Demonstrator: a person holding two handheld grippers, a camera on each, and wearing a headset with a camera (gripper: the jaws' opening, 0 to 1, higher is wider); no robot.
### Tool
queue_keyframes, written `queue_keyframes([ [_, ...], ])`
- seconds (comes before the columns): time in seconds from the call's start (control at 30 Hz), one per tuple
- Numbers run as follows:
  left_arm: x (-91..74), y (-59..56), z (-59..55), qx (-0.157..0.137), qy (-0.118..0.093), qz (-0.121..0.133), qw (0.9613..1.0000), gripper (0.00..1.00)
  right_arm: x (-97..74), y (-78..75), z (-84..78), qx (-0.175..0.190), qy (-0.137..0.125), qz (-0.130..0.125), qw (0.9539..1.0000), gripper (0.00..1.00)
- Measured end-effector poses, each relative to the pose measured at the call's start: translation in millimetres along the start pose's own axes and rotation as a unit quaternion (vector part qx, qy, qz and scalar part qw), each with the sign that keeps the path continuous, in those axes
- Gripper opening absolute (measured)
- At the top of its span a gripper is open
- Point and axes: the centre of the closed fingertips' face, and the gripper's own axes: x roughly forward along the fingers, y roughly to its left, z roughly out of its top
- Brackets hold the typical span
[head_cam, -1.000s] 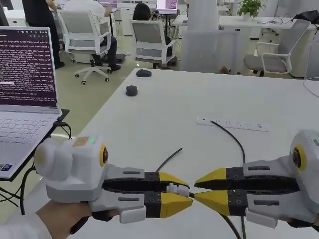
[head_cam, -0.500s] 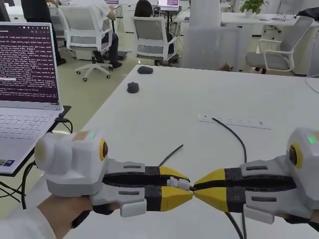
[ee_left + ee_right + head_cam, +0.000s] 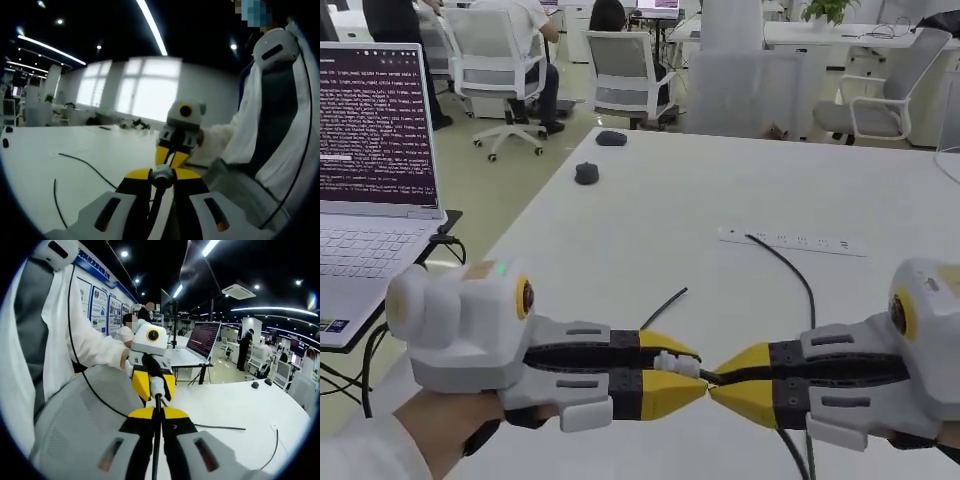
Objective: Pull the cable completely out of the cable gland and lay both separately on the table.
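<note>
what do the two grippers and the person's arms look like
Both are alike: the left claw and right claw have yellow pointed tips on black jaw sections, behind them white and grey moulded bodies. A small green light glows on the left body. The person wears a white sleeve.

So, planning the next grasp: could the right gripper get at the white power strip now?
Probably not yet: the right gripper is shut on the thin black cable; the white power strip lies unobstructed beyond.
</note>
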Motion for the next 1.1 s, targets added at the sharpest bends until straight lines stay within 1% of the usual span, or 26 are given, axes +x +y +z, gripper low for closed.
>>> queue_keyframes([
  [0.1, -0.1, 0.7, 1.7, 0.000, -0.004, 0.002, 1.0000, 0.17, -0.2, -1.2, 0.9, -0.002, -0.001, 0.000, 1.0000, 0.03],
  [0.3, -0.2, 1.4, 2.2, 0.001, -0.004, 0.003, 1.0000, 0.17, -1.0, -2.4, 0.7, -0.007, -0.001, -0.001, 1.0000, 0.02],
  [0.47, -0.9, 2.7, 1.6, 0.002, -0.001, 0.006, 1.0000, 0.17, -7.6, -4.5, -5.1, -0.002, -0.003, -0.007, 1.0000, 0.02],
  [0.63, -0.4, 2.4, 0.0, 0.003, 0.003, 0.006, 1.0000, 0.17, -17.3, -5.6, -13.9, 0.009, -0.005, -0.013, 0.9999, 0.02],
  [0.8, 0.5, 1.9, -1.8, 0.004, 0.008, 0.004, 0.9999, 0.17, -24.4, -4.9, -25.5, 0.021, 0.001, -0.019, 0.9996, 0.02],
  [0.97, 0.1, 2.0, -1.2, 0.004, 0.007, 0.005, 1.0000, 0.17, -32.1, -5.6, -37.4, 0.036, 0.007, -0.029, 0.9989, 0.02],
  [1.1, -0.5, 2.6, -0.5, 0.004, 0.005, 0.006, 1.0000, 0.17, -39.3, -6.7, -49.3, 0.046, 0.017, -0.038, 0.9981, 0.02],
])
